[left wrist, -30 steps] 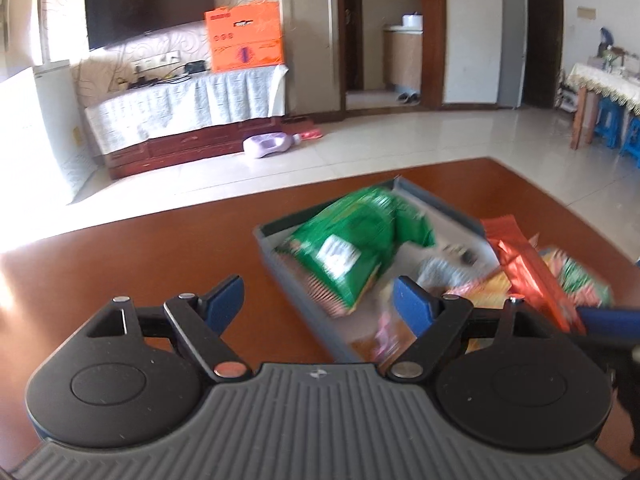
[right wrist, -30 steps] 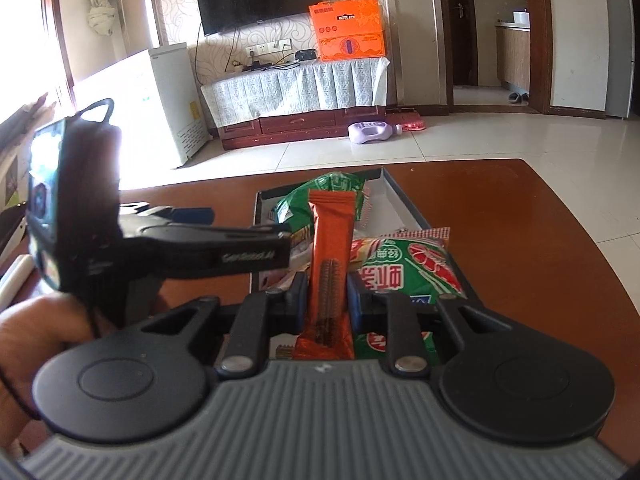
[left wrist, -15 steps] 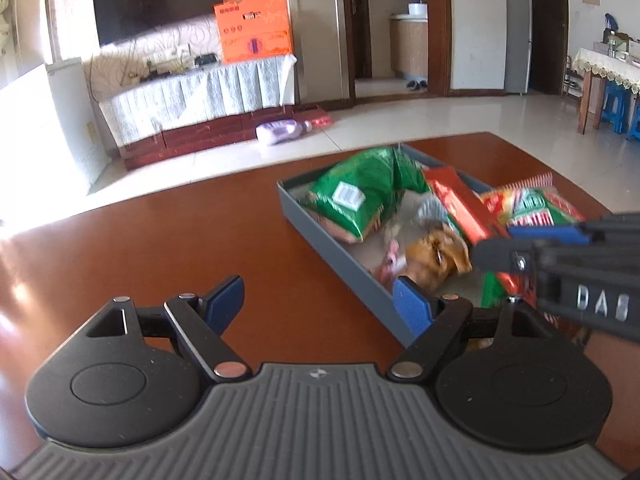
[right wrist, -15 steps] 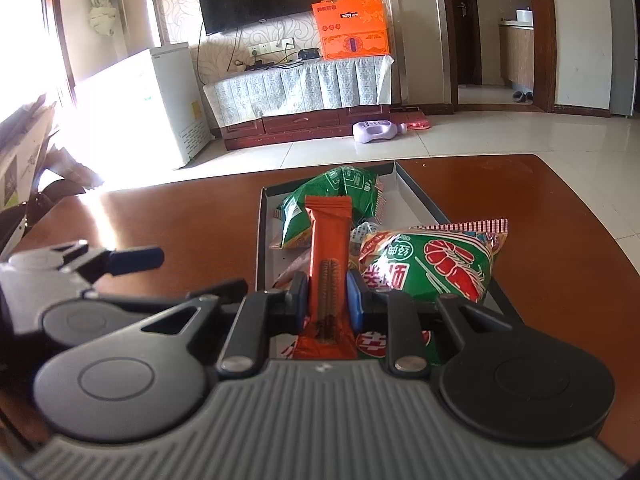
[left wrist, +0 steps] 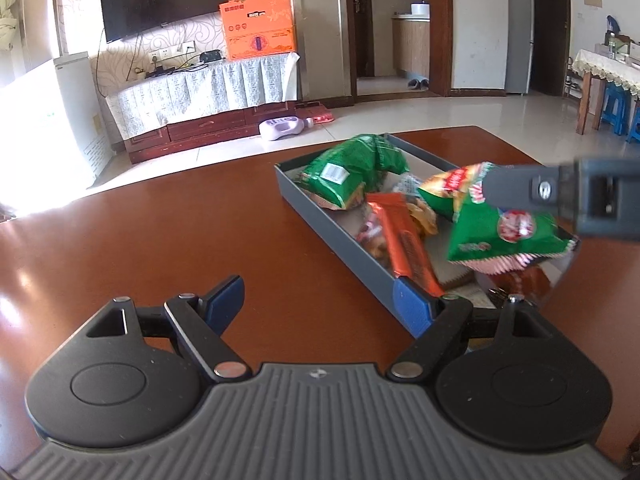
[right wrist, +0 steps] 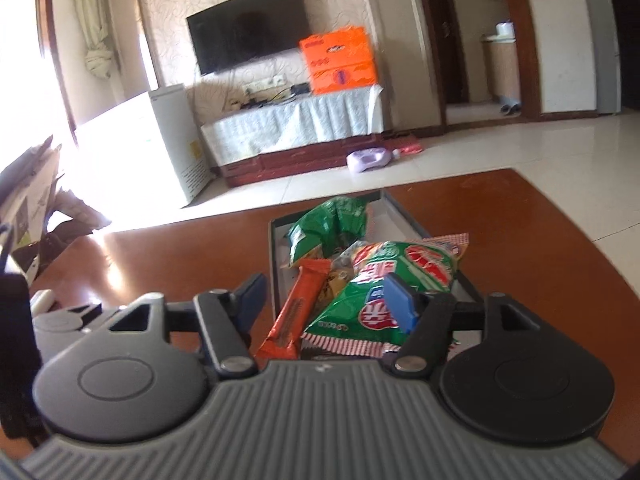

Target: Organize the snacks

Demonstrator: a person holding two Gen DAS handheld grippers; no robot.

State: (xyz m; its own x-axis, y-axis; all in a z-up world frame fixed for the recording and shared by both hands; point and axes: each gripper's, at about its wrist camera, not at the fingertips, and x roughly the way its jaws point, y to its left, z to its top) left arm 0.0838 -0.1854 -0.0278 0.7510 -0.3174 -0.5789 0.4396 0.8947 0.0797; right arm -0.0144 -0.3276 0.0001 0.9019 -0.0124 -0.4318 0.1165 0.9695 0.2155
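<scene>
A grey tray (left wrist: 340, 236) on the brown table holds snacks: a green bag (left wrist: 352, 170) at its far end, an orange bar (left wrist: 408, 244) along its left side, and a green-and-red bag (left wrist: 496, 224) on top. The tray (right wrist: 274, 264), orange bar (right wrist: 298, 308) and green-and-red bag (right wrist: 384, 288) also show in the right wrist view. My left gripper (left wrist: 320, 300) is open and empty over the table, left of the tray. My right gripper (right wrist: 326, 300) is open above the tray's near end, holding nothing; it also shows in the left wrist view (left wrist: 568, 196).
The brown table (left wrist: 160, 240) stretches left of the tray. Beyond its far edge are a tiled floor, a TV cabinet with an orange box (left wrist: 260, 26), and a white freezer (right wrist: 160, 140). A purple bottle (left wrist: 280, 128) lies on the floor.
My right gripper has opened and let go of the orange bar, which now lies in the tray. My left gripper has drawn back from the tray, still open.
</scene>
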